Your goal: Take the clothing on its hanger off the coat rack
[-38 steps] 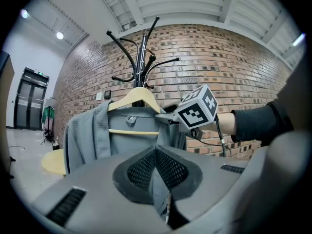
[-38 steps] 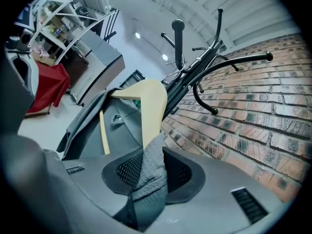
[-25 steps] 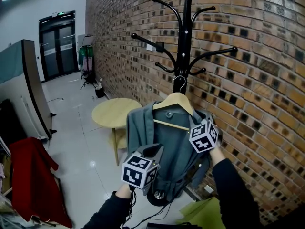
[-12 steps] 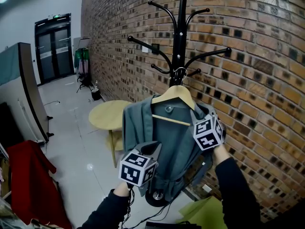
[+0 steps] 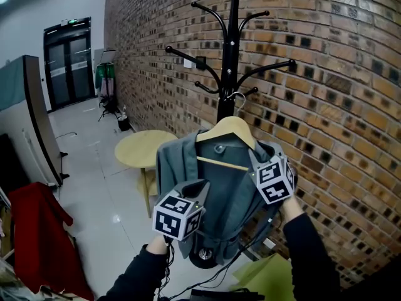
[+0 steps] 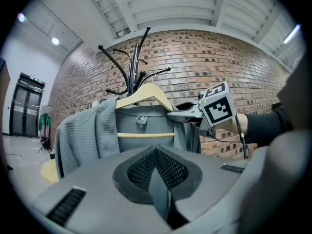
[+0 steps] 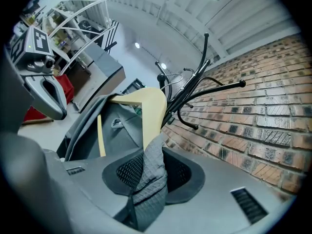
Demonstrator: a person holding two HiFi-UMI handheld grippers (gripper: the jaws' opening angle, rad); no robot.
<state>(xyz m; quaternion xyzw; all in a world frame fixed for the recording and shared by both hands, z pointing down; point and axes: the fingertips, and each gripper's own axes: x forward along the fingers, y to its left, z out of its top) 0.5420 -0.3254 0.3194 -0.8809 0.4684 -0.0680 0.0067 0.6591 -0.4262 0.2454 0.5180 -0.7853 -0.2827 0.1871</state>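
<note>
Both tools are on the garment. The left gripper (image 6: 157,179) has its jaws drawn narrow, pinching a thin fold of the grey jacket (image 5: 225,193) low on its front edge. The rest of the jacket rises straight ahead of this gripper and above it.

Up and to its right, the right gripper (image 7: 146,179) is clamped on a bunch of the same ribbed fabric at the shoulder. The end of the wooden hanger (image 5: 227,129) sits just above those jaws, meeting the cloth they hold. The jacket drapes over the hanger, open at the front, with the crossbar showing across the gap.

Beyond the right gripper, a little to its right, stands the black coat rack (image 5: 229,49), prongs curling out overhead. The hanger's wire hook (image 5: 237,97) is right by one of the lower prongs; on it or just off it, I can't tell. The brick wall (image 5: 326,105) runs behind the rack, off the right gripper's right side.

Past the left gripper, to its left, there's a round table (image 5: 141,148), and farther left a red cloth (image 5: 34,231) low down
</note>
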